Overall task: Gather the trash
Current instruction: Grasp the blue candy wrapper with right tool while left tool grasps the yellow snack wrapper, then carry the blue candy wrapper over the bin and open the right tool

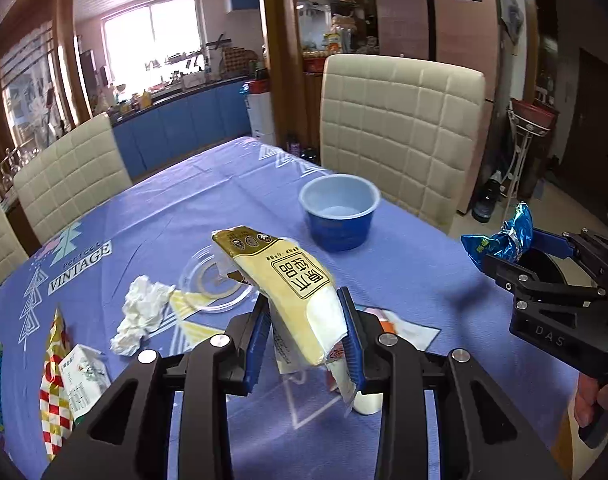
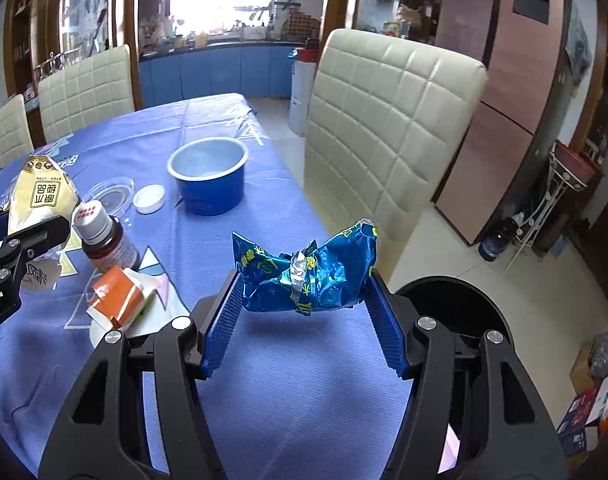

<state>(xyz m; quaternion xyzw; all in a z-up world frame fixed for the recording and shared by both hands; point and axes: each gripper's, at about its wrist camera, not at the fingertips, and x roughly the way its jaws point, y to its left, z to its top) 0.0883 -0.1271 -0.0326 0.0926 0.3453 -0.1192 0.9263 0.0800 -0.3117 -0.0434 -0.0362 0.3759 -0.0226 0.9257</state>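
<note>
Wrappers are light and crinkly, so we pinch them in the middle. Our left tool (image 1: 304,332) squeezes the yellow wrapper (image 1: 288,280), and our right tool (image 2: 304,316) squeezes the blue wrapper (image 2: 304,272) (soft foil), with the black bin (image 2: 456,312) just beside it.
</note>
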